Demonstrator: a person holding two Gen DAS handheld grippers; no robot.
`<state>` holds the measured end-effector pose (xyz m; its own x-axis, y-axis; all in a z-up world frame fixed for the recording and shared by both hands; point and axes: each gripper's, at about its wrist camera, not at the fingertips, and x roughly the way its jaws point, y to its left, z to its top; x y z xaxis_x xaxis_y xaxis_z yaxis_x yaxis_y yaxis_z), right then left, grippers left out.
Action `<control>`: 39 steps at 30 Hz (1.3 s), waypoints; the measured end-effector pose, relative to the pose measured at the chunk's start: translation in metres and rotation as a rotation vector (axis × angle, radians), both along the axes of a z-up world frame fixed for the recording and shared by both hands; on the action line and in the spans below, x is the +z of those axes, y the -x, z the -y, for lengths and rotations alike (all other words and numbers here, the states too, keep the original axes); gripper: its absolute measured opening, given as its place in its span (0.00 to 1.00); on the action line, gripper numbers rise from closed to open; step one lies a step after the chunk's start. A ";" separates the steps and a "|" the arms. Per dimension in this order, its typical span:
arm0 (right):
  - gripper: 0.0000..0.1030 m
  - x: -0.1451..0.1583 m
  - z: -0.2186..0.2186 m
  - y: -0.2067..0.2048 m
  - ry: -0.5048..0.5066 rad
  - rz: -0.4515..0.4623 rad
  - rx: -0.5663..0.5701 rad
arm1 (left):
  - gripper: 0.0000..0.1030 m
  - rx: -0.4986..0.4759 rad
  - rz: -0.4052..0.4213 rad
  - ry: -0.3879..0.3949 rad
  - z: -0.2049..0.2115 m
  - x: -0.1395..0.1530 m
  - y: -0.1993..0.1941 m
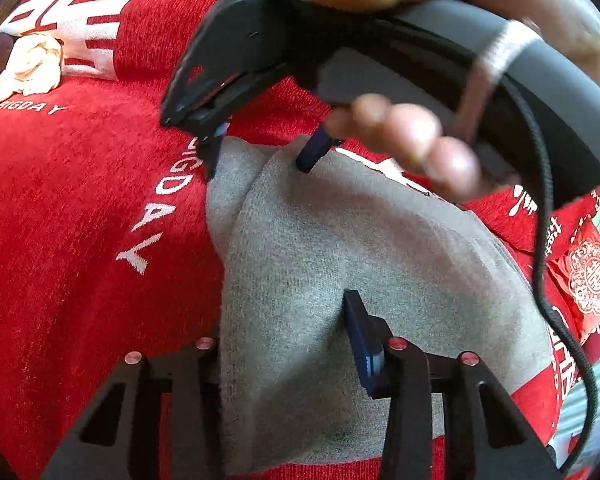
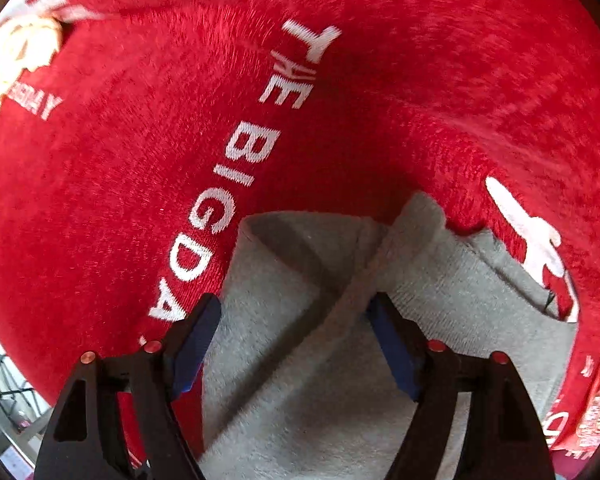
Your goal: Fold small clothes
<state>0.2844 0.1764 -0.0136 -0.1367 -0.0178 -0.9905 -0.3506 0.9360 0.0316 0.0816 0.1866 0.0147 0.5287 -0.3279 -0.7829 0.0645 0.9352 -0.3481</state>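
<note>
A grey fleece garment [image 1: 340, 240] [image 2: 300, 400] lies on a red blanket [image 1: 80, 220] [image 2: 380, 80] with white lettering. In the left wrist view my left gripper [image 1: 284, 320] stands around a bunched ridge of the grey cloth. Its right blue pad [image 1: 360, 336] digs into a crease and the left pad is hidden under the cloth's edge. A hand holds my right gripper [image 1: 260, 158] [image 2: 296, 304] open over the garment's far edge, pointing down. In the right wrist view a folded seam runs diagonally between its blue pads [image 2: 196, 340], which do not press it.
A cream knotted cloth [image 1: 32, 64] [image 2: 20, 52] lies at the blanket's far left. A red packet with a white ornament [image 1: 588, 280] sits at the right, beside a hanging black cable [image 1: 548, 240]. The blanket's edge drops off at lower left [image 2: 4, 380].
</note>
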 end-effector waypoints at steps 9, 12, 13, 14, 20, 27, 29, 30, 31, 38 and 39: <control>0.86 -0.018 -0.032 0.010 0.113 0.001 0.076 | 0.43 -0.001 -0.003 0.006 -0.002 0.000 0.001; 0.55 -0.010 -0.026 0.015 0.106 0.053 0.096 | 0.39 -0.001 -0.003 -0.001 0.000 0.001 0.002; 0.46 -0.006 -0.020 0.012 0.099 0.058 0.086 | 0.37 -0.005 -0.002 -0.005 0.001 0.002 0.002; 0.30 -0.001 -0.009 0.008 0.078 0.062 0.057 | 0.34 -0.006 0.002 -0.013 0.002 0.003 0.003; 0.21 0.019 0.031 0.008 -0.094 0.101 -0.005 | 0.27 -0.005 0.017 -0.080 0.010 0.011 0.007; 0.21 0.048 0.079 0.018 -0.295 0.156 -0.091 | 0.24 0.005 0.022 -0.166 0.029 0.025 0.013; 0.20 0.057 0.098 0.019 -0.357 0.173 -0.101 | 0.23 0.008 0.027 -0.186 0.036 0.030 0.015; 0.20 0.063 0.107 0.020 -0.385 0.183 -0.106 | 0.23 0.006 0.031 -0.204 0.042 0.033 0.016; 0.20 0.067 0.116 0.021 -0.402 0.189 -0.109 | 0.23 0.001 0.036 -0.223 0.048 0.037 0.018; 0.20 0.078 0.164 0.028 -0.526 0.205 -0.168 | 0.23 -0.050 0.048 -0.344 0.092 0.049 0.022; 0.20 0.080 0.170 0.029 -0.543 0.207 -0.176 | 0.23 -0.055 0.045 -0.362 0.098 0.050 0.022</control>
